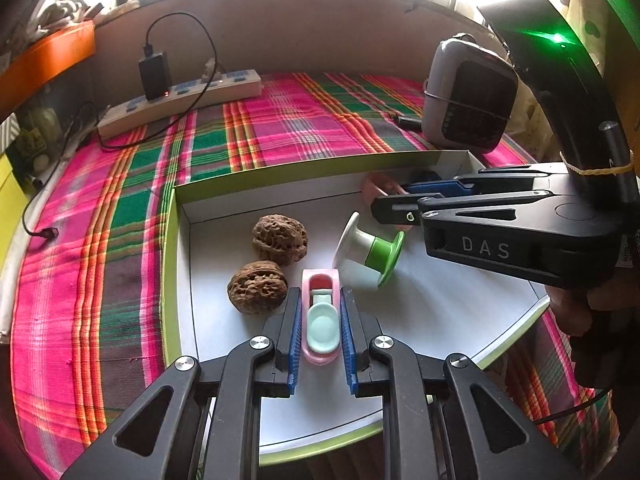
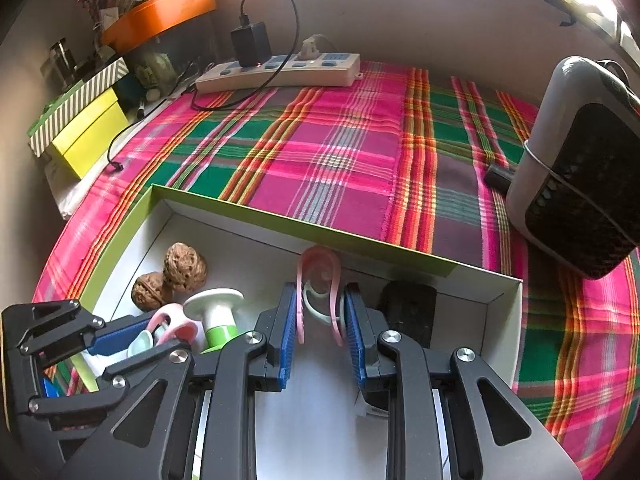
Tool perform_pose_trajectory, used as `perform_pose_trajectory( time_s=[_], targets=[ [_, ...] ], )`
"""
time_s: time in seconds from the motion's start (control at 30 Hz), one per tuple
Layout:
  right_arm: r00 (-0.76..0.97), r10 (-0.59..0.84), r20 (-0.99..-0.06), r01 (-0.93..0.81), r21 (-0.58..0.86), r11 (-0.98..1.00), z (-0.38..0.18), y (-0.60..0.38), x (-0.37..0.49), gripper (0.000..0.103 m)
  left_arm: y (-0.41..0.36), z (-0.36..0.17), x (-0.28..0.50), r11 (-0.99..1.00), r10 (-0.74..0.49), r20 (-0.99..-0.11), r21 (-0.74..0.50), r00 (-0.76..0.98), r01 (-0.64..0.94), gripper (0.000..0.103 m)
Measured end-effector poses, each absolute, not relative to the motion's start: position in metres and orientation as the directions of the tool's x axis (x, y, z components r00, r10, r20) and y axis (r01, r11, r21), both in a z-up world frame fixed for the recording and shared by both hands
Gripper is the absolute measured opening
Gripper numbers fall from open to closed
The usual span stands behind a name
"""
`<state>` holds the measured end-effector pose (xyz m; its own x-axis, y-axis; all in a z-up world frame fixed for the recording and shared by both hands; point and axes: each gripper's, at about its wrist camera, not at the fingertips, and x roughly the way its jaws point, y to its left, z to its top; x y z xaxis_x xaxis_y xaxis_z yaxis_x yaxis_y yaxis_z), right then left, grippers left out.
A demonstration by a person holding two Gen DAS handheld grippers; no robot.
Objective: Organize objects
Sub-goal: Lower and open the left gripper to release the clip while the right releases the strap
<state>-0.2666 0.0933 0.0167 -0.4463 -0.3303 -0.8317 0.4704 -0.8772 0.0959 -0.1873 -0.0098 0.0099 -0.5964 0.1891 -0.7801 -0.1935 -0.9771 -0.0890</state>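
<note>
A shallow white box with a green rim lies on the plaid cloth. In the left wrist view my left gripper is shut on a pink and mint clip over the box floor. Two walnuts and a white and green spool lie in the box. My right gripper is shut on a second pink clip near the box's far wall; it also shows in the left wrist view. A black block lies beside it.
A power strip with a black charger lies at the back of the cloth. A grey fan heater stands at the right. Yellow and striped boxes and an orange tray stand at the left.
</note>
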Motion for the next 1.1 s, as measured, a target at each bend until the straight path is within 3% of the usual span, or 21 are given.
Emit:
perform_pose_trajectory(
  time_s=[0.8, 1.1],
  targets=[
    [-0.457, -0.313, -0.833, 0.459, 0.08, -0.885, 0.0164, 0.0921, -0.2671, 0.025, -0.0089, 0.0094, -0.1884, -0.976, 0.193, -0.78, -0.09, -0.595, -0.198, 0.023],
    [-0.459, -0.31, -0.833, 0.452, 0.081, -0.889, 0.0164, 0.0927, -0.2662, 0.035, -0.0049, 0.0096, -0.1877, -0.975, 0.195, -0.781, -0.089, -0.593, -0.205, 0.027]
  ],
)
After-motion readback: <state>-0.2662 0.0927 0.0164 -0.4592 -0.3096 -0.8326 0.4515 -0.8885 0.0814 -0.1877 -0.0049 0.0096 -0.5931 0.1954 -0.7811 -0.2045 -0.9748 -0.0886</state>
